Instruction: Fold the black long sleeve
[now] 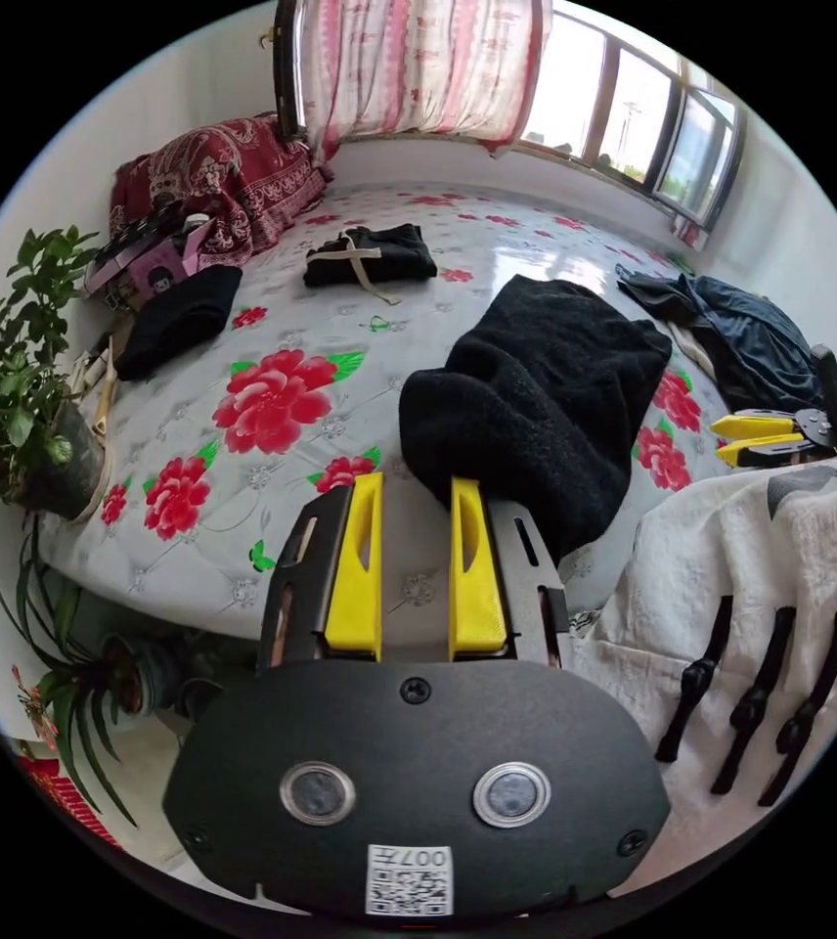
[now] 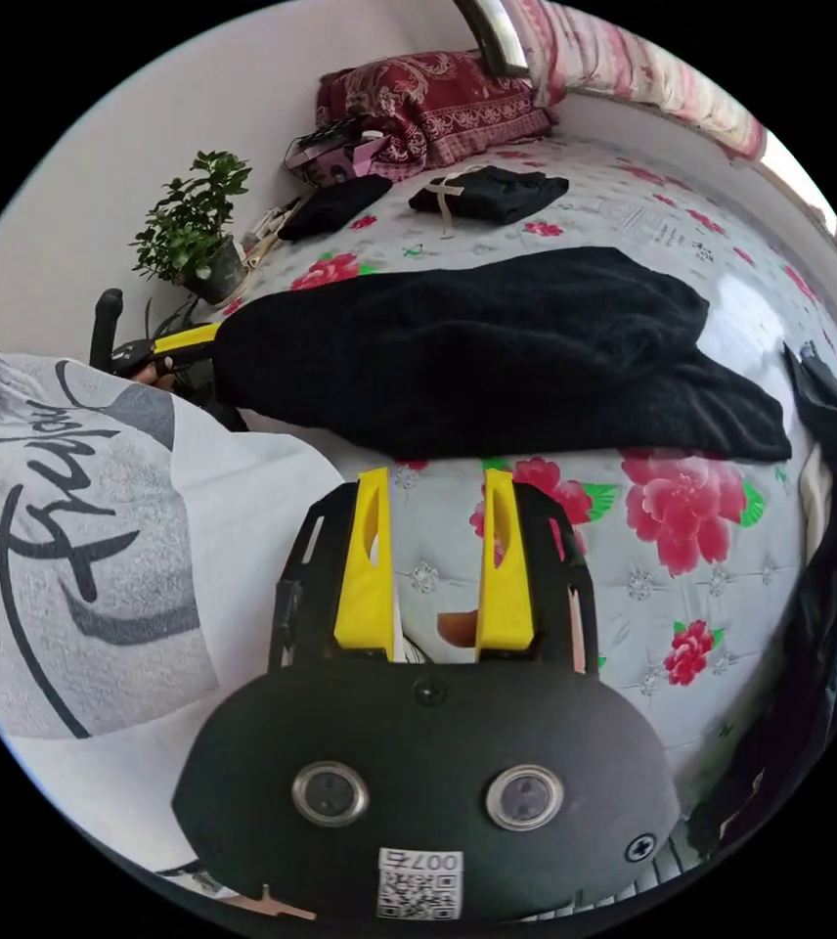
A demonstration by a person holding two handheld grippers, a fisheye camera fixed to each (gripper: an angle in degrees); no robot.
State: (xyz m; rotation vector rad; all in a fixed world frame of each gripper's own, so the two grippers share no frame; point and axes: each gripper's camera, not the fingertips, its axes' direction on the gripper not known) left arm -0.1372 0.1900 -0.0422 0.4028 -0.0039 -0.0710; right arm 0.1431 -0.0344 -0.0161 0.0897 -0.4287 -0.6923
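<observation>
The black long sleeve [image 1: 536, 411] lies as a thick folded bundle on the flowered bed [image 1: 174, 411]. My left gripper [image 1: 418, 484] is open just short of the bundle's near end, its right jaw tip at the edge of the cloth and nothing between the jaws. My right gripper [image 1: 753, 438] stands open beside the bundle's other side. In the right gripper view the long sleeve [image 2: 497, 352] stretches across the bed [image 2: 634, 587], my right gripper [image 2: 435, 479] hovers open a little short of its near edge, and the left gripper [image 2: 179, 342] shows at its left end.
A folded black garment with a beige strap [image 1: 370, 254] and another black piece [image 1: 179, 318] lie farther back. Dark blue clothes [image 1: 741, 342] are heaped at the bed's side. A potted plant [image 1: 18, 391] stands at the bed's corner. The person's white top [image 1: 780, 567] is close by.
</observation>
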